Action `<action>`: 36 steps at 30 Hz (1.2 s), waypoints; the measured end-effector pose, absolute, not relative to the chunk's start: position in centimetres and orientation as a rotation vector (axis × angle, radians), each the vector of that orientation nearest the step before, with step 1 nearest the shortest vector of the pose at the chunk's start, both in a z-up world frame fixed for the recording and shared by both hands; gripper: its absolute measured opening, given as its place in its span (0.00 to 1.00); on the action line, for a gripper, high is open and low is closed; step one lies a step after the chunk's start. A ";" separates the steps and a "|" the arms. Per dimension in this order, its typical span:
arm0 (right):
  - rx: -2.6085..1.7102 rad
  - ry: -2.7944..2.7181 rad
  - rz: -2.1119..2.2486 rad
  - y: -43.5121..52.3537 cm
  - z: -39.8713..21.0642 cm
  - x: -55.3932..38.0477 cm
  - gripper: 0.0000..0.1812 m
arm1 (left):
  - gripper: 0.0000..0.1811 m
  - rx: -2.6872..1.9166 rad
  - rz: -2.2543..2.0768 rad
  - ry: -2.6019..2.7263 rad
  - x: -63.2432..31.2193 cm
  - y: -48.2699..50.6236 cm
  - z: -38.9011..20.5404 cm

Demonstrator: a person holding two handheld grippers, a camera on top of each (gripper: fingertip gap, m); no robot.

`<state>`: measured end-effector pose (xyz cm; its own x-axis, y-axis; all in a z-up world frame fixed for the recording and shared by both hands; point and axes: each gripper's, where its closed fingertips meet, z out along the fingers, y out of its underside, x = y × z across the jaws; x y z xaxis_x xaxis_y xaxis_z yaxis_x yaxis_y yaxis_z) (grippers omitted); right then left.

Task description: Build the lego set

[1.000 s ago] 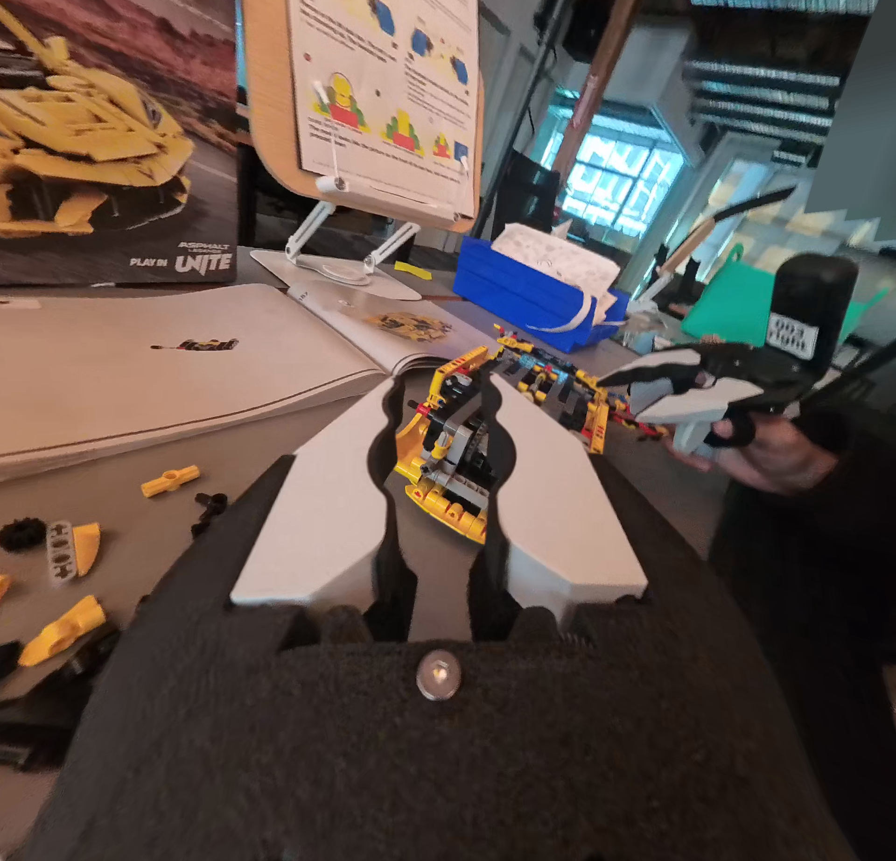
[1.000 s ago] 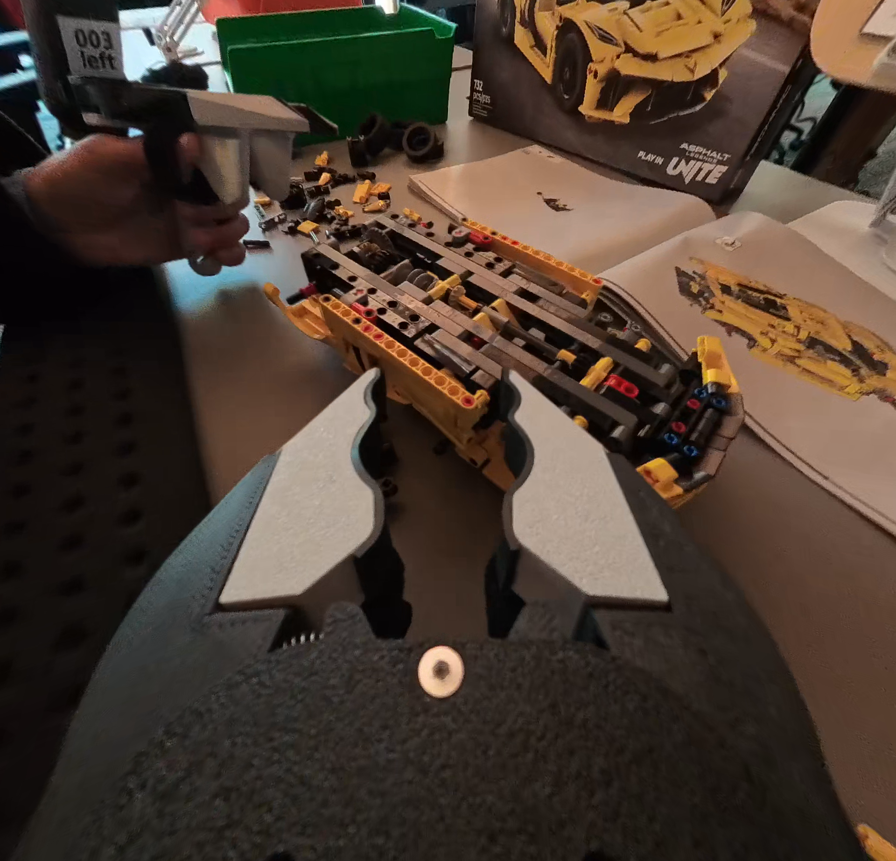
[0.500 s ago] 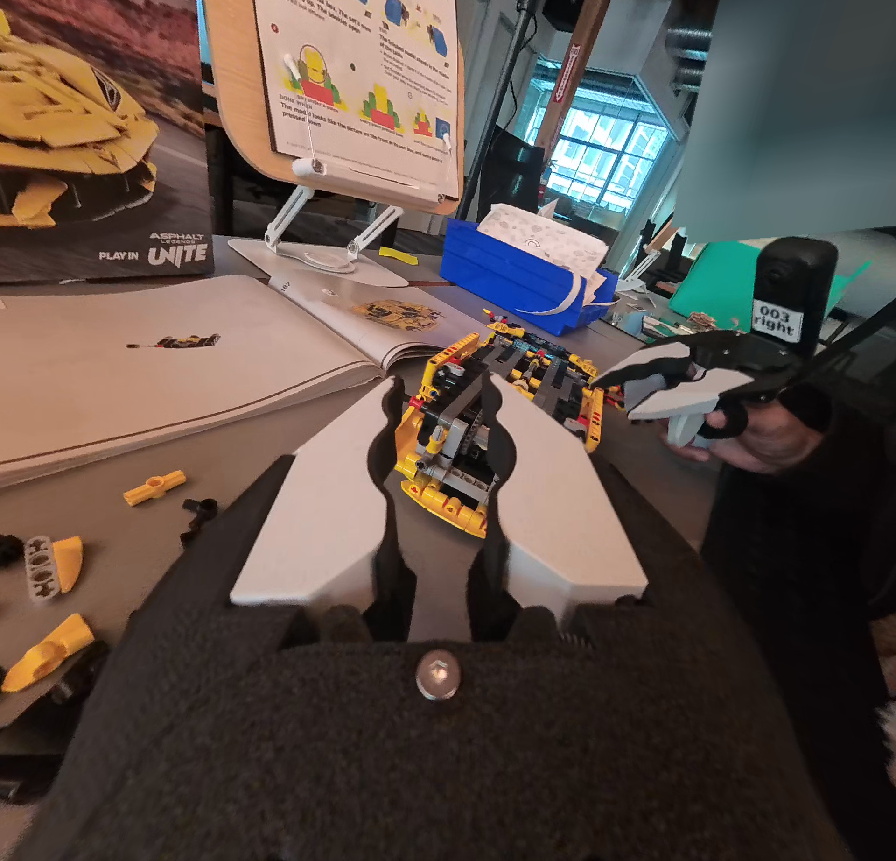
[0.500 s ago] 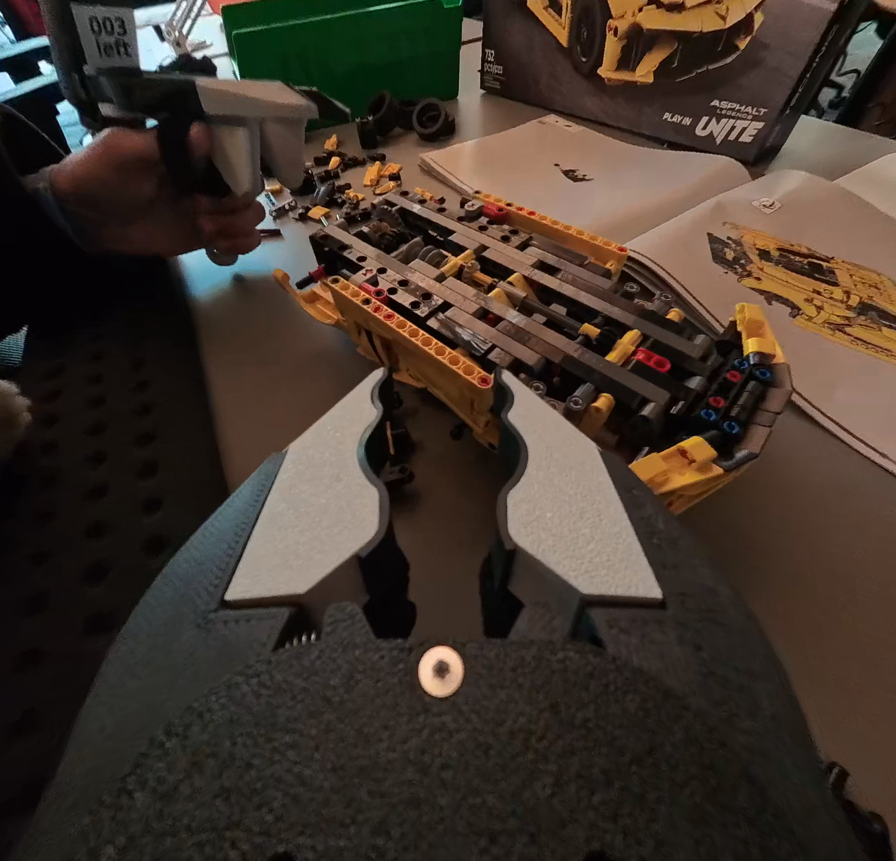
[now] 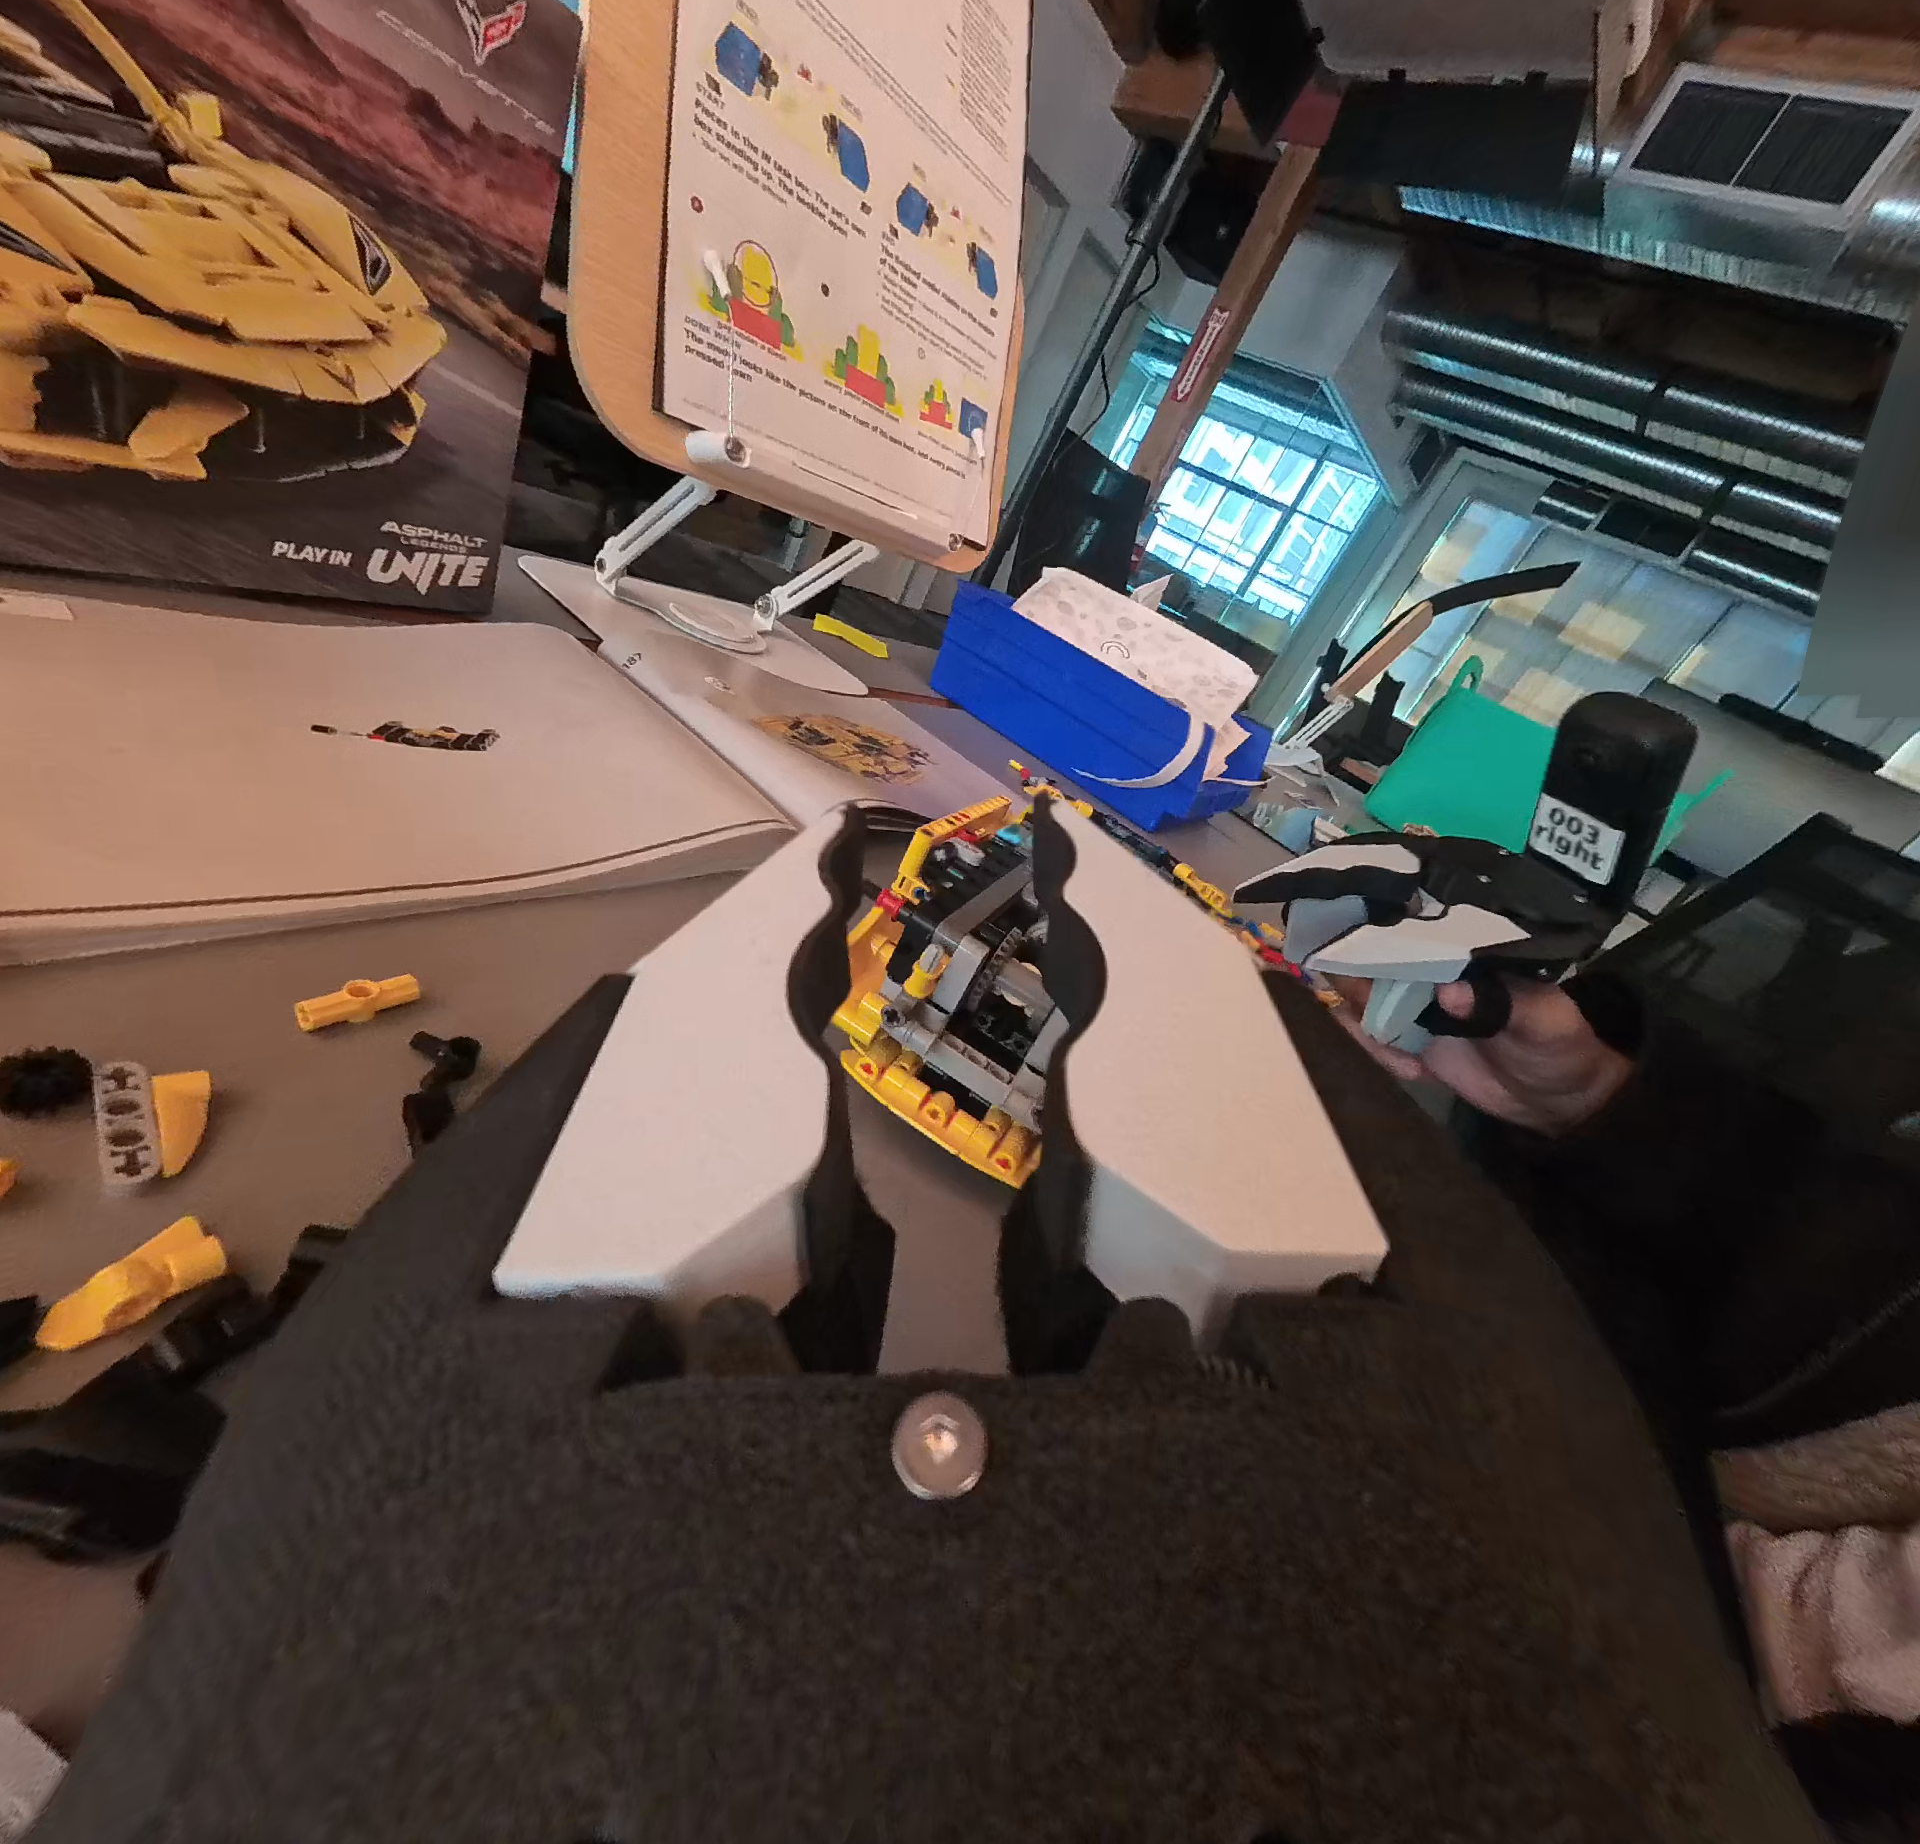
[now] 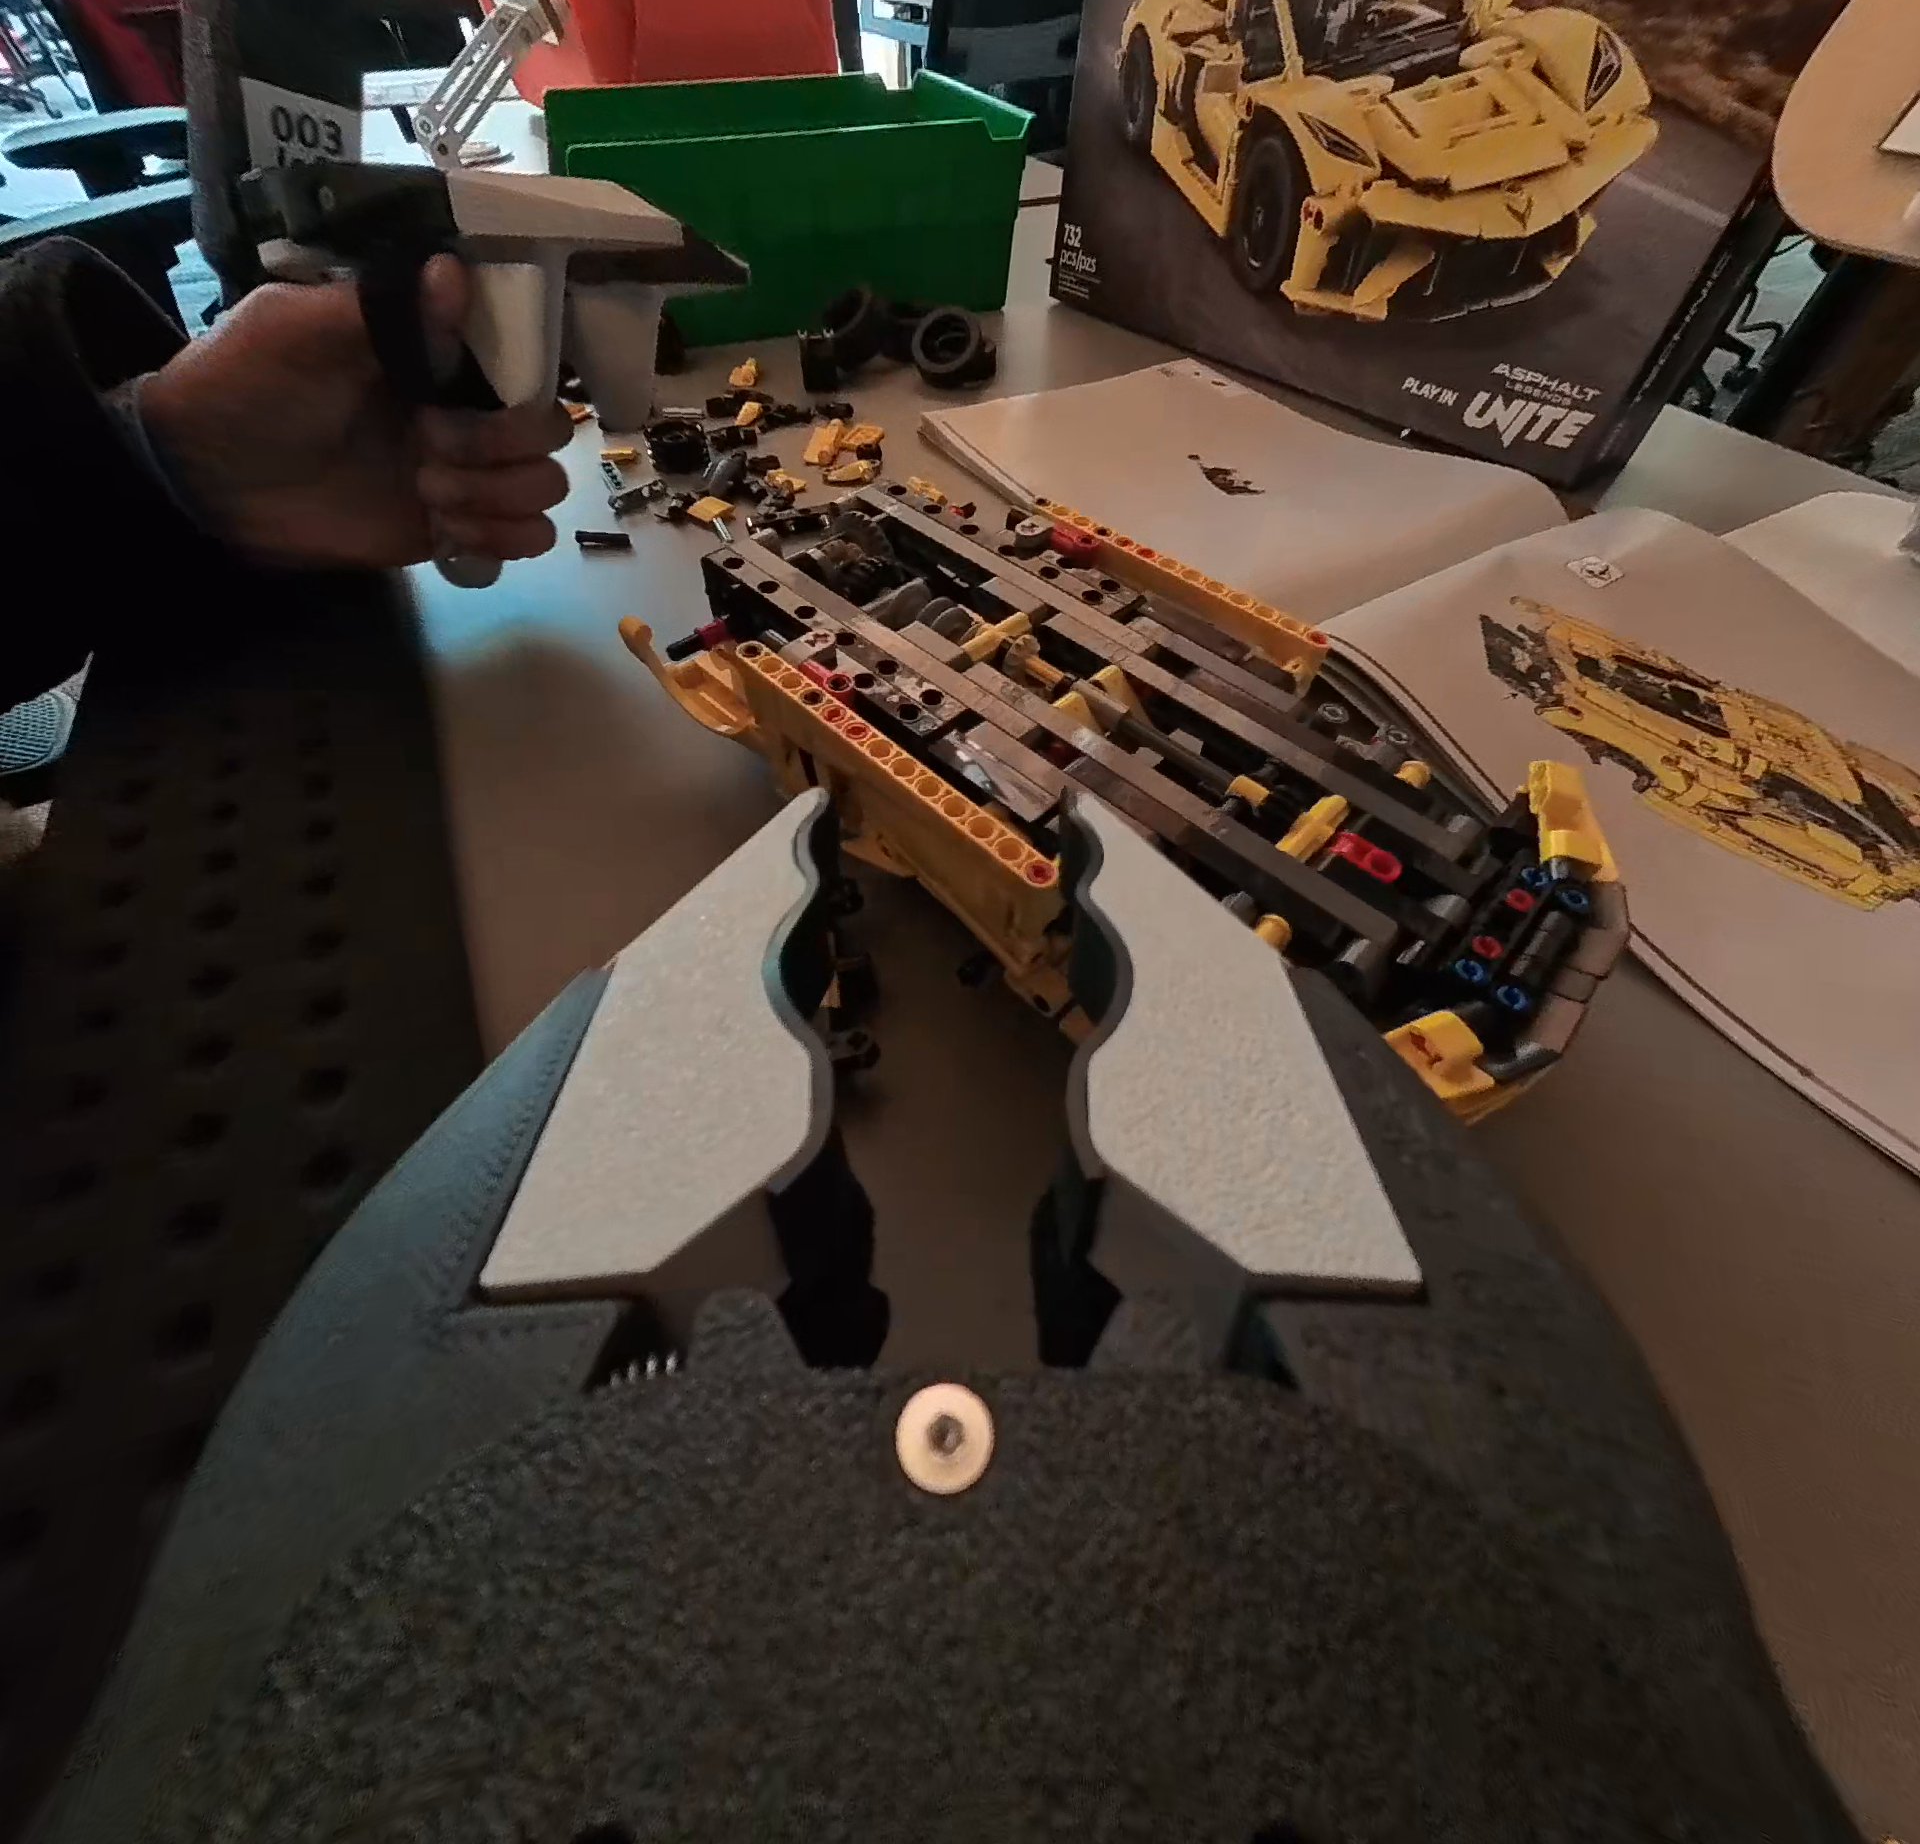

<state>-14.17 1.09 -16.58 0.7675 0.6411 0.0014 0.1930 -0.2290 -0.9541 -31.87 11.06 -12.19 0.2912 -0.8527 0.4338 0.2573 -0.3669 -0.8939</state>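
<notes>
The half-built yellow and black lego car chassis [image 6: 1091, 734] lies on the grey table, partly on the open instruction booklet [image 6: 1714, 714]. My right gripper [image 6: 951, 818] is open and empty, its fingertips just short of the chassis' near yellow side beam. My left gripper [image 5: 940, 828] is open and empty, pointing at one end of the chassis [image 5: 956, 1005] from a short way off. The left wrist view shows the right gripper [image 5: 1283, 911] beside the chassis. The right wrist view shows the left gripper [image 6: 717, 267] held above the loose parts.
Loose yellow and black pieces [image 6: 769, 444] and black tyres [image 6: 935, 340] lie before a green bin [image 6: 790, 205]. The set's box [image 6: 1403, 163] stands behind the booklet. A yellow connector [image 5: 358, 999] and curved yellow panel [image 5: 135, 1280] lie left. A blue bin [image 5: 1081, 734] and stand with sheet [image 5: 831, 236] stand at the back. Left tips to right tips: about 20 cm. To the yellow connector [image 5: 358, 999]: left tips about 15 cm, right tips about 30 cm.
Both views have shifted a little as the hands moved; the left gripper has drifted slightly toward the chassis end. The chassis has not moved and both jaws keep the same gap.
</notes>
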 end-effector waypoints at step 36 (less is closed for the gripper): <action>-2.106 -1.022 0.386 -2.3 -24.4 -15.8 0.18 | 0.17 -1.526 -1.214 0.890 -28.7 8.1 -14.4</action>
<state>-15.80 -2.31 -24.40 0.6356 0.7703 0.0517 0.5443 -0.3997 -0.7376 -28.65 8.15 -14.35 0.2395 -0.9318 0.2728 0.0204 -0.2761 -0.9609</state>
